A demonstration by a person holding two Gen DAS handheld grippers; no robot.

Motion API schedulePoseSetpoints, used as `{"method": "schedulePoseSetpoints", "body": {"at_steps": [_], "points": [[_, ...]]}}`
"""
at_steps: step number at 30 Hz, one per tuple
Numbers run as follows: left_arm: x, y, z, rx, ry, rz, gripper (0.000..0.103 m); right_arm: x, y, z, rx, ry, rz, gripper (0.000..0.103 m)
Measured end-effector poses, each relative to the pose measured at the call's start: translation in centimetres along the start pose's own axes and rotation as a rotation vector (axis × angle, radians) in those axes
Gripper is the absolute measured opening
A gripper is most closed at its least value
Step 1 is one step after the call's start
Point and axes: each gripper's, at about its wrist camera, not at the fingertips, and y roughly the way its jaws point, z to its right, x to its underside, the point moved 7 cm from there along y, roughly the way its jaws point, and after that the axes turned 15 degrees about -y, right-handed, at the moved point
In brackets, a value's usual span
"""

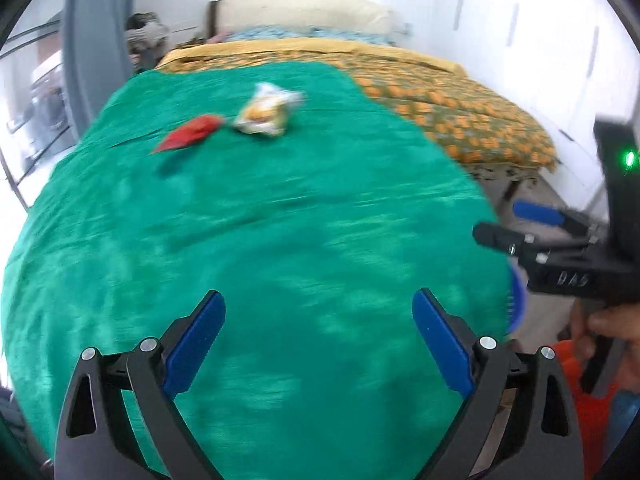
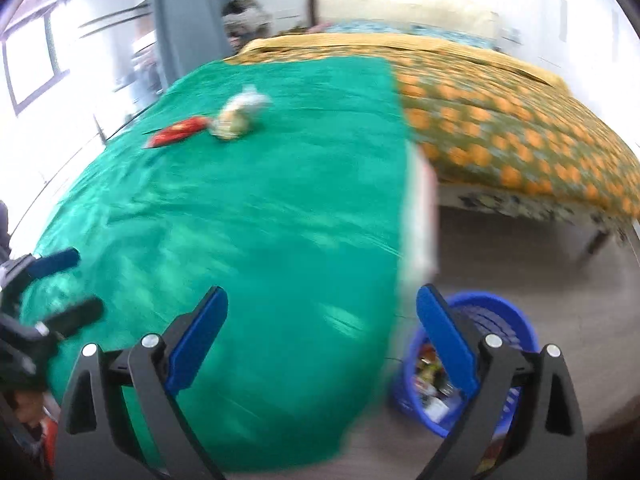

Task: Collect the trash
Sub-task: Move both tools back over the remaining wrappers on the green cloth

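A red wrapper (image 1: 190, 133) (image 2: 178, 130) and a crumpled pale snack bag (image 1: 267, 111) (image 2: 239, 113) lie side by side at the far end of the green cloth (image 1: 260, 240) (image 2: 248, 220). My left gripper (image 1: 318, 340) is open and empty over the near part of the cloth. My right gripper (image 2: 322, 340) is open and empty over the cloth's right edge. A blue bin (image 2: 500, 320) holding wrappers stands on the floor under the right gripper's right finger. The right gripper also shows in the left wrist view (image 1: 508, 222), and the left gripper in the right wrist view (image 2: 76, 284).
A bed with an orange patterned cover (image 1: 460, 112) (image 2: 520, 128) lies behind and to the right. A grey curtain (image 1: 96, 40) (image 2: 188, 12) hangs at the back left beside a window. The floor (image 2: 540, 264) is bare around the bin.
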Motion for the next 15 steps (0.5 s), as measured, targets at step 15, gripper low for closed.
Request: {"method": "schedulePoseSetpoints", "body": {"at_steps": [15], "points": [[-5.3,2.2,-10.3,-0.041,-0.04,-0.038,0.094,-5.5,9.3,-6.5,-0.033,-0.137,-0.093,0.097]]}}
